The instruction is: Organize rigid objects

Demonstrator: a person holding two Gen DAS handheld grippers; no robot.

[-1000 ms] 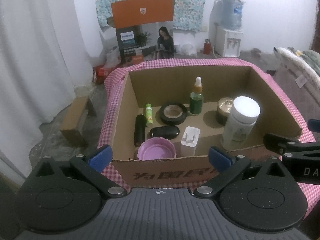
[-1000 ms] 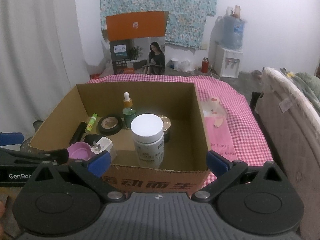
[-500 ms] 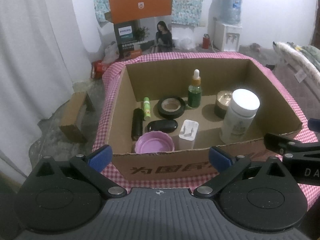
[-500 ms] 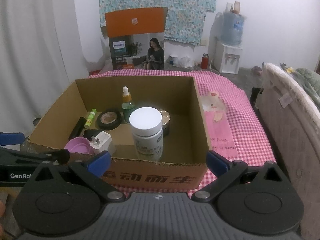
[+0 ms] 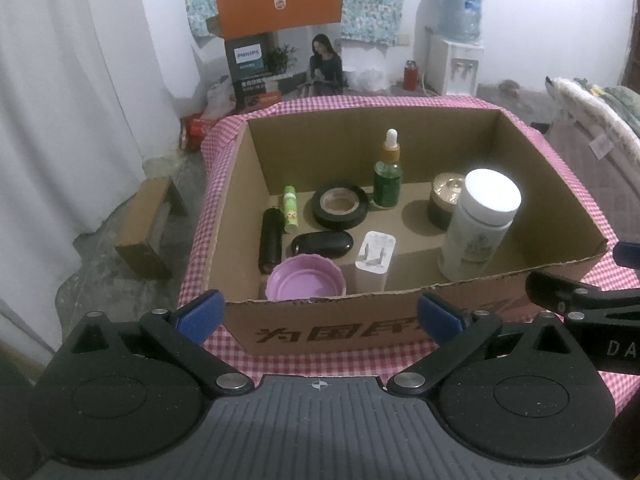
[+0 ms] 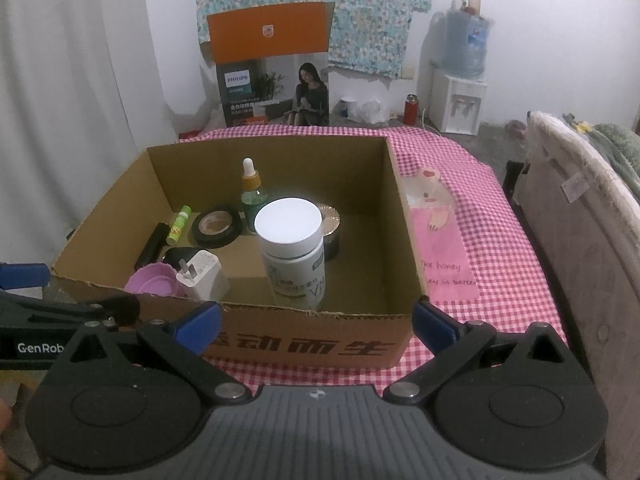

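Observation:
An open cardboard box (image 5: pixel 320 332) (image 6: pixel 304 344) stands on a pink checked cloth. It holds a white bottle (image 5: pixel 480 224) (image 6: pixel 294 252), a green dropper bottle (image 5: pixel 387 172), a black tape roll (image 5: pixel 341 209), a small green tube (image 5: pixel 290 208), a black cylinder (image 5: pixel 270 246), a black oval case (image 5: pixel 322 243), a white charger plug (image 5: pixel 374 266), a purple lid (image 5: pixel 306 280) and a gold-lidded dark jar (image 5: pixel 444 200). My left gripper (image 5: pixel 319 315) hangs open before the box's front wall. My right gripper (image 6: pixel 316 325) is open beside it, also holding nothing.
The pink checked cloth (image 6: pixel 480 216) covers the table to the right of the box. A sofa arm (image 6: pixel 580 216) borders the right side. A small cardboard box (image 5: pixel 148 228) lies on the floor at left. An orange Philips carton (image 6: pixel 272 76) and a water dispenser (image 6: pixel 460 80) stand behind.
Both grippers have drawn back a little from the box, so its front wall sits farther off in each view. Their fingers stay open, and nothing in the box has moved.

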